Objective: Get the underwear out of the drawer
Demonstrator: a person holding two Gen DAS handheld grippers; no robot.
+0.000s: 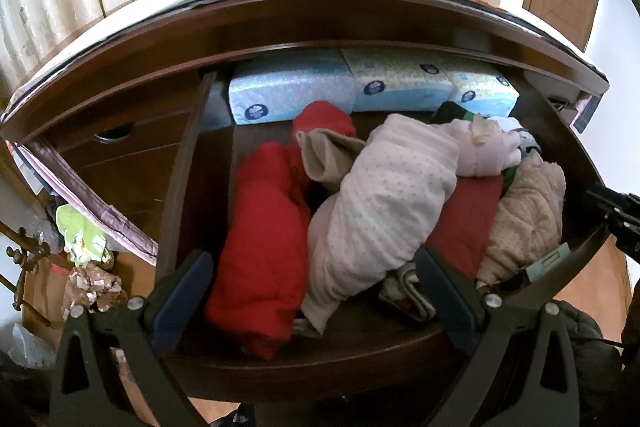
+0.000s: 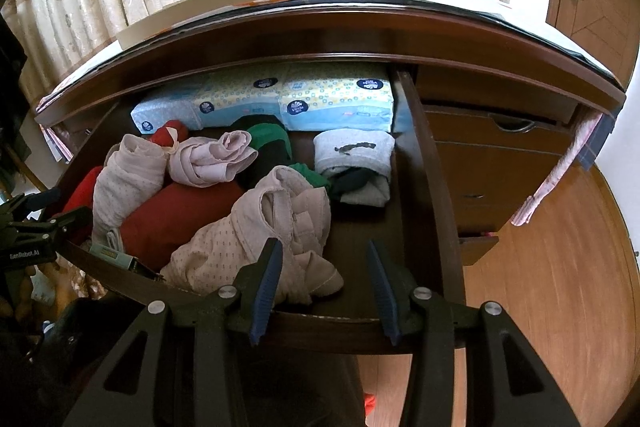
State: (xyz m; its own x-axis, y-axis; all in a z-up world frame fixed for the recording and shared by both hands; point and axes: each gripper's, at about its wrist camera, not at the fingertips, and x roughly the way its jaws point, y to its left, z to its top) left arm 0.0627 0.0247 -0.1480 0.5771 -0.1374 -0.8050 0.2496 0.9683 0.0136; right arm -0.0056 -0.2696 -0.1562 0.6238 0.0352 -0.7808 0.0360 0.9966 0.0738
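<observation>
The dark wooden drawer (image 1: 320, 355) stands pulled open and holds several rolled and folded underwear pieces. In the left wrist view a red roll (image 1: 264, 251) and a pale dotted roll (image 1: 376, 203) lie nearest. My left gripper (image 1: 316, 291) is open above the drawer's front, its fingers either side of these two. In the right wrist view a beige dotted piece (image 2: 248, 243) lies at the front and a grey piece (image 2: 356, 163) further back. My right gripper (image 2: 324, 287) is open over the drawer's front edge (image 2: 320, 327), its left finger over the beige piece. Both are empty.
Blue tissue packs (image 1: 360, 87) line the drawer's back, also in the right wrist view (image 2: 280, 103). The dresser top overhangs them. Lower drawers (image 2: 500, 155) sit to the right. Clutter (image 1: 84, 255) lies on the floor to the left. Curtains hang behind.
</observation>
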